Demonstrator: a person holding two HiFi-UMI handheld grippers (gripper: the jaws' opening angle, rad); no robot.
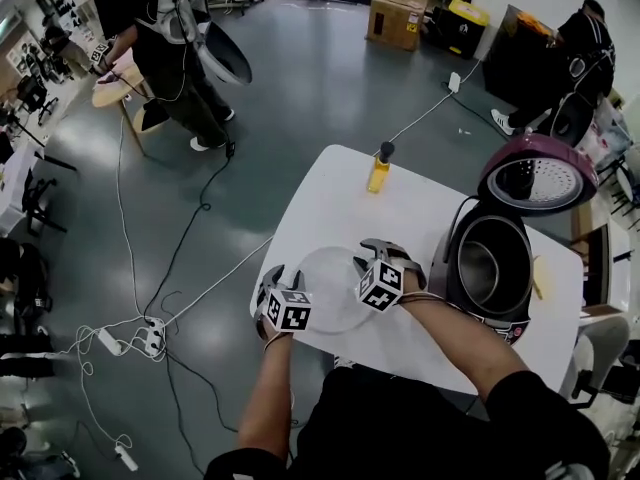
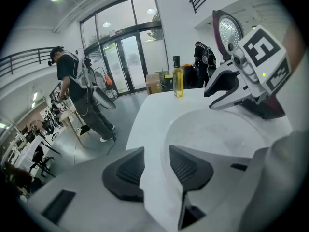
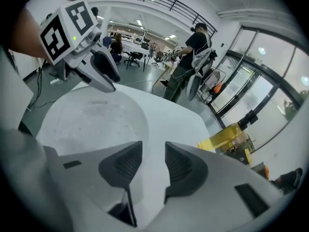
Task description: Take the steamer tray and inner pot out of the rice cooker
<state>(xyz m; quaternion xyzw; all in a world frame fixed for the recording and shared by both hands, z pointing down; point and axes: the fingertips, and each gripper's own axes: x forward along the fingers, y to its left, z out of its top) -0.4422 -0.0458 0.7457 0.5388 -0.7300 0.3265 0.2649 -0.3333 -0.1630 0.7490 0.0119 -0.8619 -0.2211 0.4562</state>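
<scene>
The only markings that could be made out were the black-and-white square patterns on the cube of each claw. A small panel of print on the front of the rice cooker (image 1: 452, 286) was too small to read.

One clear steamer tray (image 1: 325, 286) lay flat on the white counter (image 1: 330, 198), just left of the cooker and out of it. The left claw (image 1: 272, 274) stood at the tray's left rim and the right claw (image 1: 372, 256) at its right rim. In each gripper view the two pads stood apart with the rim running between them and not pinched, so both claws were open.

The one inner pot (image 1: 487, 268) sat inside the cooker. The cooker's maroon lid (image 1: 537, 173) was tipped up behind it, showing a perforated metal plate. A dark cord curved over the counter at the cooker's back left.

One bottle of yellow liquid with a black cap (image 1: 379, 168) stood upright at the counter's far edge, well apart from the tray. A pale yellow object (image 1: 540, 276), too small to identify, lay just right of the cooker.

On the floor lay white cables and a power strip (image 1: 150, 340). Farther off were cardboard boxes (image 1: 400, 8) and a yellow box (image 1: 462, 16). Two other people were in sight: one standing at the upper left (image 1: 160, 38) and one bent over at the upper right (image 1: 565, 53).
</scene>
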